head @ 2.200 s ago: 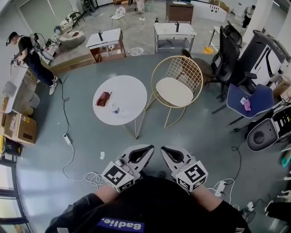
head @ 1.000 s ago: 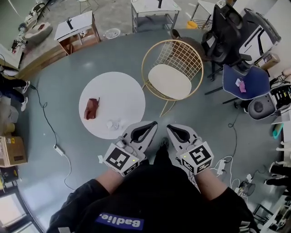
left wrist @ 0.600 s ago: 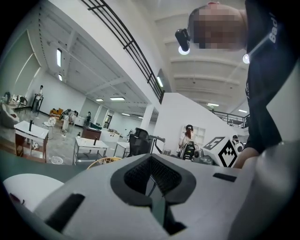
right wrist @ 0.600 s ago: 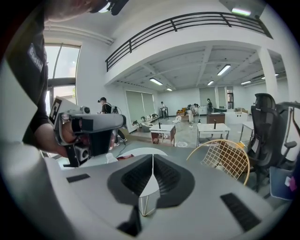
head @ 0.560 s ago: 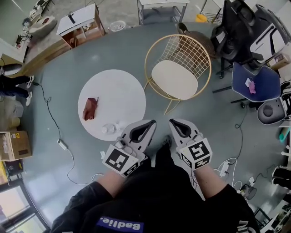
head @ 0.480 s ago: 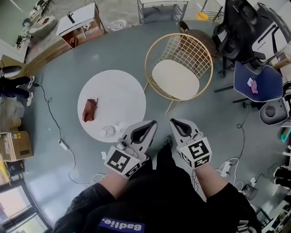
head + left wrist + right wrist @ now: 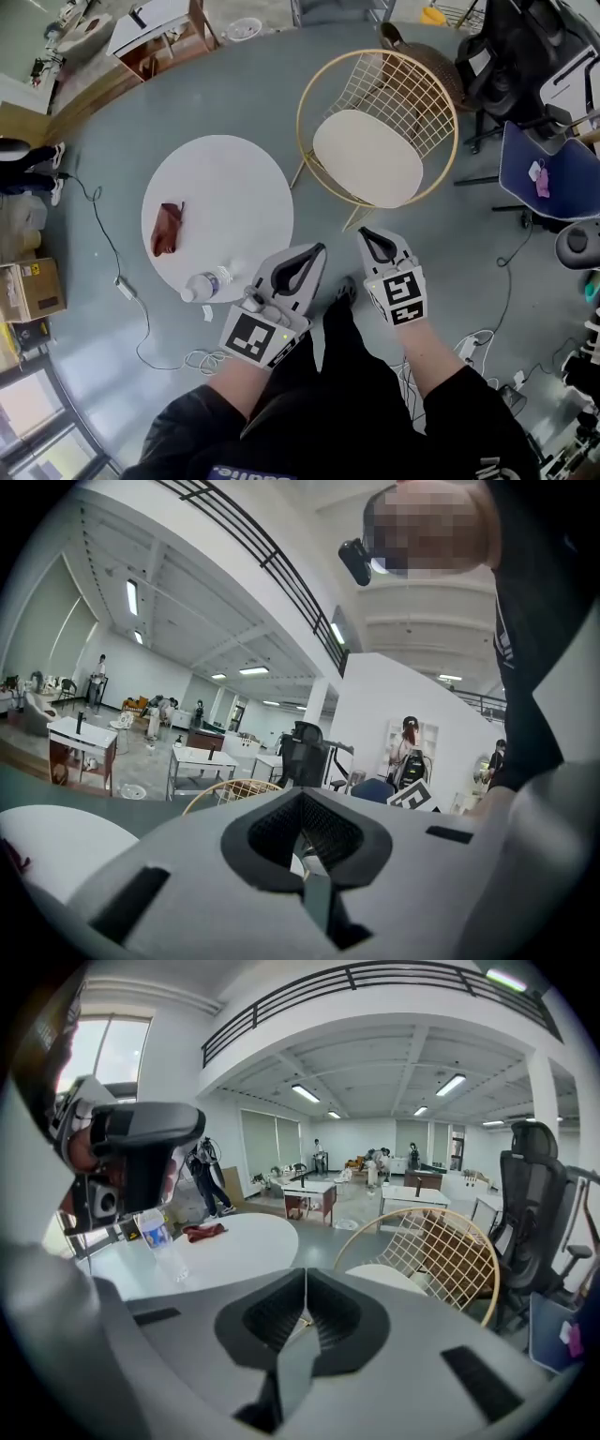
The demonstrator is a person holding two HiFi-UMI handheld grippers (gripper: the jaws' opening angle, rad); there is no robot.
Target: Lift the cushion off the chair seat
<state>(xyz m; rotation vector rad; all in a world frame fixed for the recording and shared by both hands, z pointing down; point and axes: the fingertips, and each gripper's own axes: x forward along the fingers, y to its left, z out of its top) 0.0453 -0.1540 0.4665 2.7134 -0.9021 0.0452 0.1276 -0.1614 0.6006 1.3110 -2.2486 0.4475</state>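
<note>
Across the grey floor [image 7: 234,84], a round white table [image 7: 225,178] is standing just left of a gold wire chair [image 7: 412,84], the two close but not touching. Well to the right, a blue office chair [image 7: 548,173] is sitting among darker ones. The cream cushion [image 7: 367,157] is lying flat on the wire chair's seat, filling most of it, with nothing touching it. Below it in the head view, the person is holding both grippers side by side over the floor, short of the chair. The left gripper [image 7: 317,249] is pointing toward the table's near edge, its jaws pressed together at the tips with nothing between them. The right gripper [image 7: 366,232] is pointing toward the chair's front leg, its jaws likewise closed and empty; in the right gripper view the cushion [image 7: 389,1277] is showing just beyond them. A clear plastic bottle [image 7: 161,1241] is standing at the table's near edge, and a small red-brown cloth [image 7: 166,230] is lying farther in.
</note>
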